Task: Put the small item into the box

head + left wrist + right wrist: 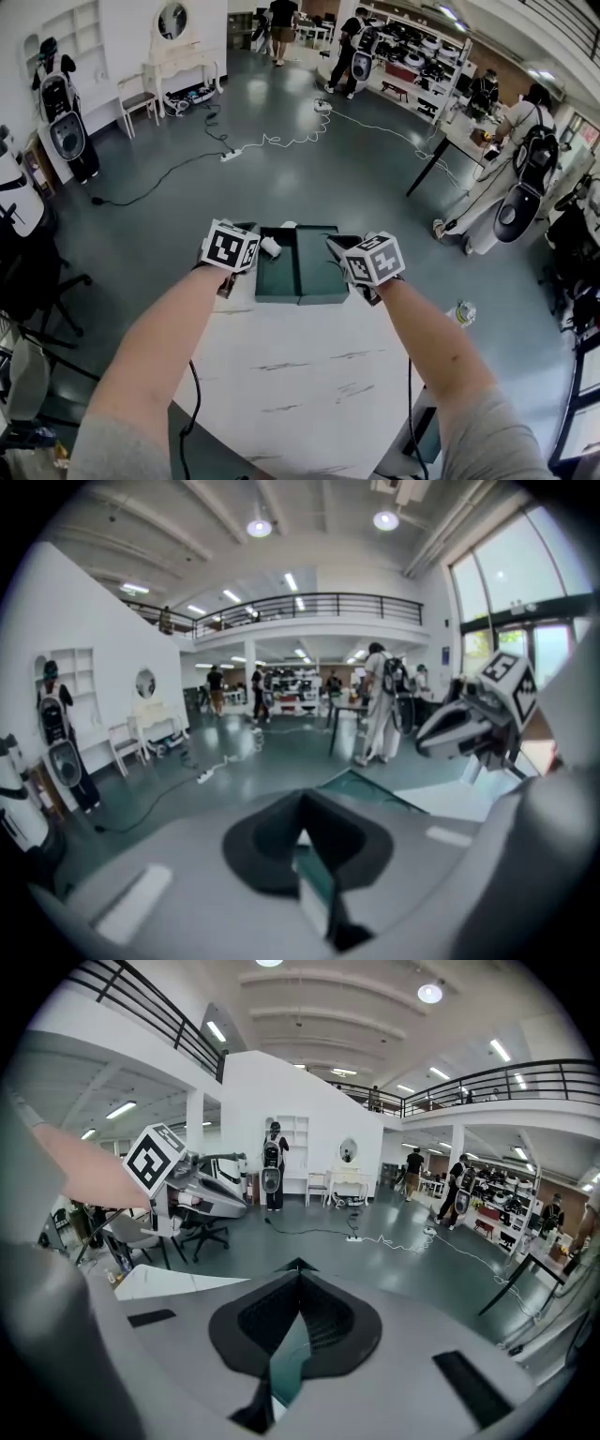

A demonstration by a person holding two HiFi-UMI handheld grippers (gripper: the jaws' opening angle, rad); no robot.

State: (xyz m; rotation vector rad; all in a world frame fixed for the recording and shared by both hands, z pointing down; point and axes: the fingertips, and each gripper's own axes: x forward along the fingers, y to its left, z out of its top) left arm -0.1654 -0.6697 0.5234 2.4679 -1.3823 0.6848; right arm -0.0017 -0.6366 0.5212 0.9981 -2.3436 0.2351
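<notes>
Quick status from my end of the rig. Both claws are clamped down right now. The left gripper has its jaws pulled together, with a thin strip of green and a pale edge sandwiched between them. The right gripper looks the same, jaws together on a green sliver. I'm reading that green as the wall of the box, so each claw pinches one side of it.

From the head view the box sits open, two green halves side by side, hanging between the claws at the far edge of the white table. Most of it shows against the floor instead of the tabletop, so my guess is it's up in the air, not resting on anything.

The small item is a little white thing at the far left corner of the box, right next to the tip of the left claw. It looks like it's inside the left half, tucked against the wall, but I honestly can't tell if it's fully in or perched on the rim.

So where are we? If that white bit really is inside, the main job is pretty much done. What's left, I reckon, is getting the box flat on the table and letting go, maybe folding the halves shut too.
</notes>
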